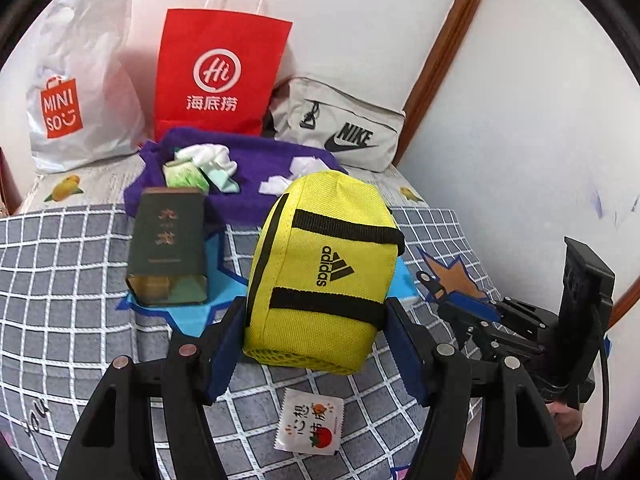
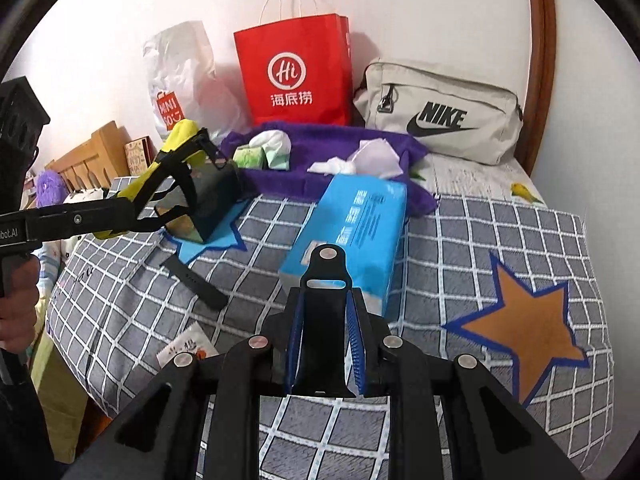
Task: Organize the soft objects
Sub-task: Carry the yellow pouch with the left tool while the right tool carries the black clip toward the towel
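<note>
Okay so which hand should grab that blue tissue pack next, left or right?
Right, probably. The blue tissue pack lies just ahead of the right gripper, though it is shut on a black strap. The left gripper is holding the yellow pouch.

The yellow pouch (image 1: 324, 268) is coarse woven fabric with a mesh end, and the checked bedspread (image 2: 500, 248) looks like soft matt cloth. At the bed's far edge, the red bag (image 2: 294, 72) is matt paper, the white shopping bag (image 1: 80, 76) crinkly glossy plastic. The blue tissue pack (image 2: 356, 224) has shiny film wrap.
</note>
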